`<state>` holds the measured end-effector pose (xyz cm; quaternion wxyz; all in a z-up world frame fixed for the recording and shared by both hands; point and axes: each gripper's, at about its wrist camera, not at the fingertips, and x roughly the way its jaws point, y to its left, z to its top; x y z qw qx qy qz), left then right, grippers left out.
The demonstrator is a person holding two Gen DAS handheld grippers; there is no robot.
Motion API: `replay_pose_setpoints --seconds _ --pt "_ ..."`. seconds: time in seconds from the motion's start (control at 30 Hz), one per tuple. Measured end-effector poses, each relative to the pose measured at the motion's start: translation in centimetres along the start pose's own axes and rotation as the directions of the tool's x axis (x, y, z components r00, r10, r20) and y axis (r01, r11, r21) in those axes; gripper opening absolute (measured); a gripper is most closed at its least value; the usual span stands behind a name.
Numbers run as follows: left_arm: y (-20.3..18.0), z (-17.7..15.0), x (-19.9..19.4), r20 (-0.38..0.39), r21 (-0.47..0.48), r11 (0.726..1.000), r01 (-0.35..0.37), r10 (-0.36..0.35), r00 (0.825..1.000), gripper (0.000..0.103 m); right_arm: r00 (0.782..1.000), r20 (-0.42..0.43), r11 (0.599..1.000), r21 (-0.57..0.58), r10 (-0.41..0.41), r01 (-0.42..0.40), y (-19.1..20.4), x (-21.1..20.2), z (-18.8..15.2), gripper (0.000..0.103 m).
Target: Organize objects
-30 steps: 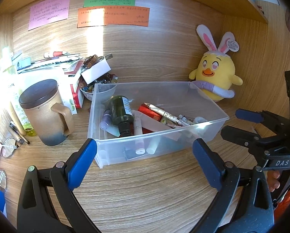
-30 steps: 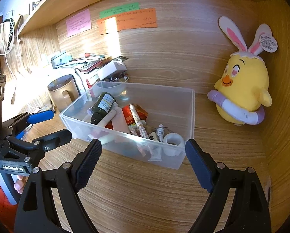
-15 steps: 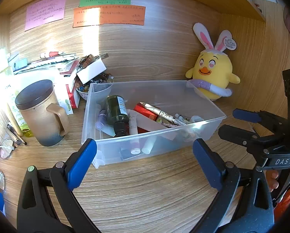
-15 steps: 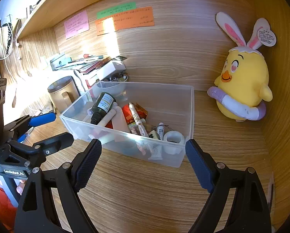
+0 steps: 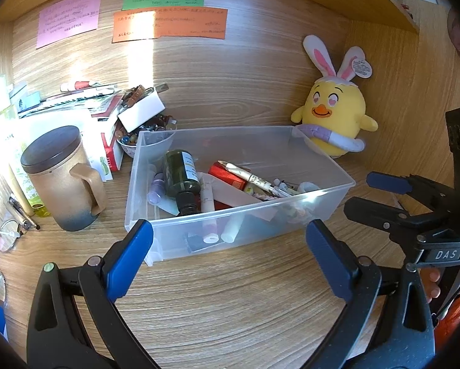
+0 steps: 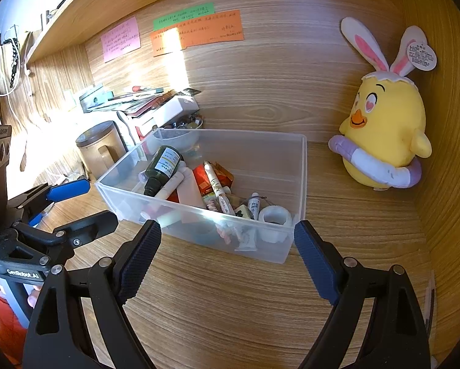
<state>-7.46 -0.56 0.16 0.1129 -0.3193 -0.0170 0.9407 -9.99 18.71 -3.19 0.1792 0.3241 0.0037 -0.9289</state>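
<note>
Hovering over the wooden desk [image 5: 230, 301], the left gripper [image 5: 228, 252] has its blue pads spread wide with nothing between them, and the right gripper [image 6: 227, 253] hangs just as wide and bare beside it. Just ahead of both sits the clear plastic bin [image 5: 316, 215], holding a dark green bottle [image 5: 180, 173] lying on its side, a pen [image 5: 248, 177] and a tape roll [image 6: 274, 216] (small tubes too). Left of it stands a lidded brown mug [image 5: 61, 181]; behind its right corner, a yellow plush chick [image 5: 333, 113].
</note>
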Motion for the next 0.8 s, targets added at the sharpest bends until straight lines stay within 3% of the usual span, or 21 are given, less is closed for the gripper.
replay_pose_setpoints --seconds 0.8 --pt "-0.02 -0.25 0.20 -0.021 -0.010 1.000 0.012 -0.013 1.000 0.102 1.000 -0.010 1.000 -0.002 -0.004 0.004 -0.01 0.01 0.00 0.087"
